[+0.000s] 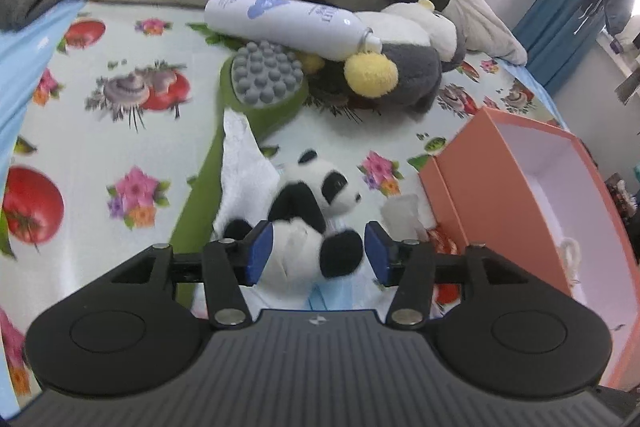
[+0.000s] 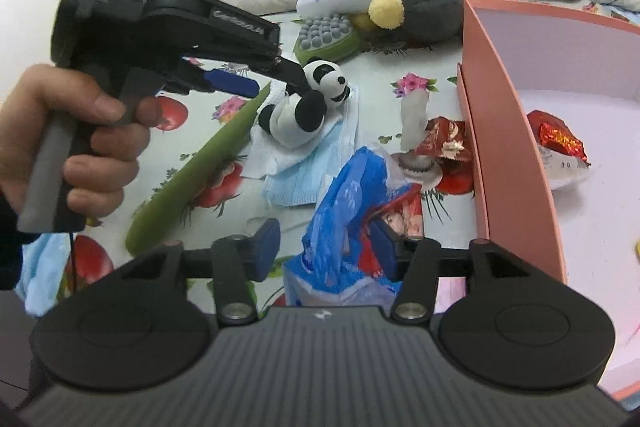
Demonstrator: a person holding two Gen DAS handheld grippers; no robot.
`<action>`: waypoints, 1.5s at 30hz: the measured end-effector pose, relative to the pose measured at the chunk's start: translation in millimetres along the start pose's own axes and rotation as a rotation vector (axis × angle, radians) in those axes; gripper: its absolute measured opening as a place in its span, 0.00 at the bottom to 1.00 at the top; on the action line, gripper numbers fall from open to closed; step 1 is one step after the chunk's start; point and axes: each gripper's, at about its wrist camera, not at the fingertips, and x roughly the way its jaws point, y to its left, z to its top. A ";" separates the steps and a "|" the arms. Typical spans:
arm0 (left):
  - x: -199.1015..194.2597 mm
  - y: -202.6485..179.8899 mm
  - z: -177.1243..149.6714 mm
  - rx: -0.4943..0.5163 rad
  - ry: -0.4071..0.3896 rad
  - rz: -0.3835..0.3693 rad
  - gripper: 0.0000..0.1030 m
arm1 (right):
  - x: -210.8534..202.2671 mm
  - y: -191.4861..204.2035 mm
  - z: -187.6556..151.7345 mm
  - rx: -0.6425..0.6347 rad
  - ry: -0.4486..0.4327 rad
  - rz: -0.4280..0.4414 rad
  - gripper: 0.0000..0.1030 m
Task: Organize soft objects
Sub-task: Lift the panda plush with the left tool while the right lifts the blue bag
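One panda (image 1: 308, 211) toy lies on a blue mask (image 2: 304, 163) on the flowered sheet (image 1: 100, 131), between the half-spread fingers of the left gripper (image 1: 318, 253), whose pads are not pressing it. Right gripper (image 2: 328, 247), also half-spread, straddles a blue bag (image 2: 344, 211) beside the pink box (image 2: 504, 131).

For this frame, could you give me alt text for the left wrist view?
The left tongs stand open around a small panda plush lying on white tissue on a fruit-and-flower bedsheet. An open pink box sits to the right; behind lie a green massage brush, a white bottle and a grey plush.
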 end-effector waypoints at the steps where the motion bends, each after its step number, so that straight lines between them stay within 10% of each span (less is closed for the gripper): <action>1: 4.2 0.4 2.5 0.002 0.003 0.003 0.55 | 2.7 0.4 0.2 -0.002 0.000 -0.003 0.51; 5: 19.4 1.7 10.6 0.000 0.015 -0.006 0.55 | 18.0 2.8 1.4 -0.020 0.005 -0.027 0.50; 8: 30.5 0.4 13.5 0.020 0.027 0.004 0.55 | 26.4 1.7 2.4 -0.039 0.023 -0.041 0.24; 12: 47.3 -0.9 13.6 0.050 0.053 0.016 0.55 | 28.0 -1.0 7.4 -0.069 0.014 -0.054 0.15; 24: 79.9 -6.3 13.5 0.090 0.141 -0.010 0.59 | 51.7 -17.5 15.2 -0.050 0.067 -0.053 0.17; 29: 74.5 -9.6 9.5 0.114 0.128 0.029 0.44 | 61.6 -20.4 16.4 -0.033 0.051 -0.063 0.16; 45: -27.2 -24.9 -13.0 0.078 0.035 -0.024 0.43 | 1.6 -2.7 10.7 -0.064 -0.066 -0.082 0.12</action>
